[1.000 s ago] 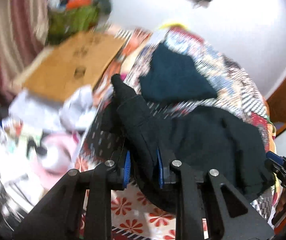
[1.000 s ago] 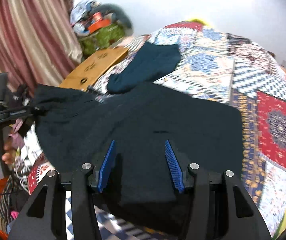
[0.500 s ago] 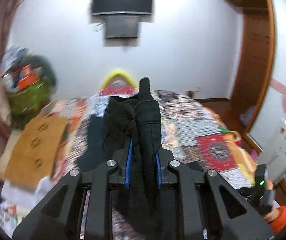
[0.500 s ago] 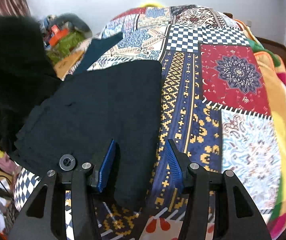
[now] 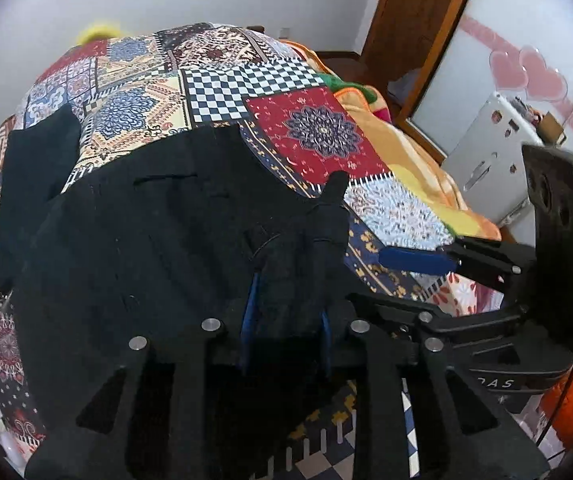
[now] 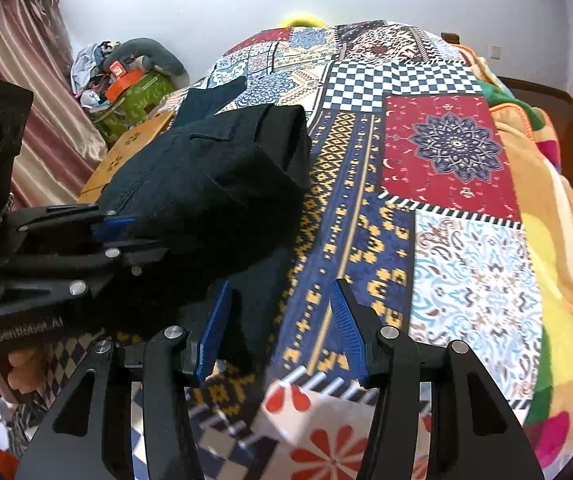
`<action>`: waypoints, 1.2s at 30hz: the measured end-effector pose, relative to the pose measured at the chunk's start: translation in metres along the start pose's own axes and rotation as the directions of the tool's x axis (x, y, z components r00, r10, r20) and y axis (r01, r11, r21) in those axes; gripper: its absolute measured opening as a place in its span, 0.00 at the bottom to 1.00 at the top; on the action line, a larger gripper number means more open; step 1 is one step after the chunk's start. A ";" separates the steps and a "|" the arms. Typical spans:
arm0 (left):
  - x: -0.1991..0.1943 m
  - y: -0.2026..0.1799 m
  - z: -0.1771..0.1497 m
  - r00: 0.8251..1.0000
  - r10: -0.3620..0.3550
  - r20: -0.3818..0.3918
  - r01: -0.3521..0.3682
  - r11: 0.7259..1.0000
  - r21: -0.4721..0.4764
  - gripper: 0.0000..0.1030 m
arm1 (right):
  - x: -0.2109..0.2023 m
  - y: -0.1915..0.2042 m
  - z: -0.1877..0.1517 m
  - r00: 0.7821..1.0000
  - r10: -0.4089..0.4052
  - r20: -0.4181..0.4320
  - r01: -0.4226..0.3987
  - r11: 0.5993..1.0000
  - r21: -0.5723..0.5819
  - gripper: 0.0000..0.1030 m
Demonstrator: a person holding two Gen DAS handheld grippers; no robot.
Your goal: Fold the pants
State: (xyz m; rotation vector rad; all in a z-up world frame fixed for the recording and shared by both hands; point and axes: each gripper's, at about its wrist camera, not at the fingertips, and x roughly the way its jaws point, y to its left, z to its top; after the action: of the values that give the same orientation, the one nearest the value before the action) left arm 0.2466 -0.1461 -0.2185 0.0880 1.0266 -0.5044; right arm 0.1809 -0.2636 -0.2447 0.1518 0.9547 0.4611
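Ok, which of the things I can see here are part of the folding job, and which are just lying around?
Part of the job:
black pants
left gripper, shut on the pants
right gripper, open
patchwork bedspread, the folding surface

Lying about:
dark teal garment
cardboard piece
green bag with clutter
white appliance

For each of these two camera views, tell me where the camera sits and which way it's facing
Left wrist: on the left gripper, looking forward across the black pants it clamps; the right gripper enters at right.
Right wrist: on the right gripper, jaws open, looking up the patchwork bedspread; the left gripper enters at left.
Shared: pants, bedspread, each other's gripper.
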 end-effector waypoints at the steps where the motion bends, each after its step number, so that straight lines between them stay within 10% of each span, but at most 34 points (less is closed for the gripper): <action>1: -0.003 0.003 0.001 1.000 -0.003 -0.002 0.003 1.000 -0.005 0.33 | -0.002 0.000 -0.001 1.000 -0.004 0.002 0.004 1.000 -0.003 0.46; 10: -0.053 0.006 0.011 0.993 -0.113 0.038 0.115 0.991 -0.069 0.61 | -0.004 0.000 0.004 0.999 -0.039 0.017 0.039 0.999 -0.008 0.46; 14: -0.083 0.024 0.026 0.987 0.033 0.156 -0.025 0.998 -0.054 0.72 | -0.005 0.001 0.004 0.999 -0.045 0.013 0.045 0.999 -0.014 0.46; 19: -0.086 0.070 0.049 0.929 0.288 0.231 -0.278 0.958 -0.078 0.86 | -0.007 0.002 0.004 0.999 -0.047 0.009 0.047 0.999 -0.016 0.46; 28: 0.012 0.160 0.077 0.888 0.460 -0.003 -0.460 0.888 -0.031 0.87 | -0.012 0.007 -0.004 0.999 -0.048 -0.024 0.047 0.999 -0.016 0.46; 32: 0.057 0.173 0.051 0.893 0.429 -0.137 -0.428 0.903 0.035 0.88 | -0.002 0.009 -0.010 0.996 -0.008 -0.085 0.007 1.000 -0.013 0.46; 36: 0.043 0.178 0.030 0.887 0.456 -0.069 -0.455 0.890 0.022 0.96 | 0.005 0.008 -0.005 0.995 0.005 -0.097 -0.007 1.000 -0.025 0.46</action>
State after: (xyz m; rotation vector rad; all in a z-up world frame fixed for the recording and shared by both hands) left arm 0.3674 -0.0134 -0.2673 0.3474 1.0338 -0.0727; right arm 0.1767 -0.2550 -0.2491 0.1098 1.0431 0.4893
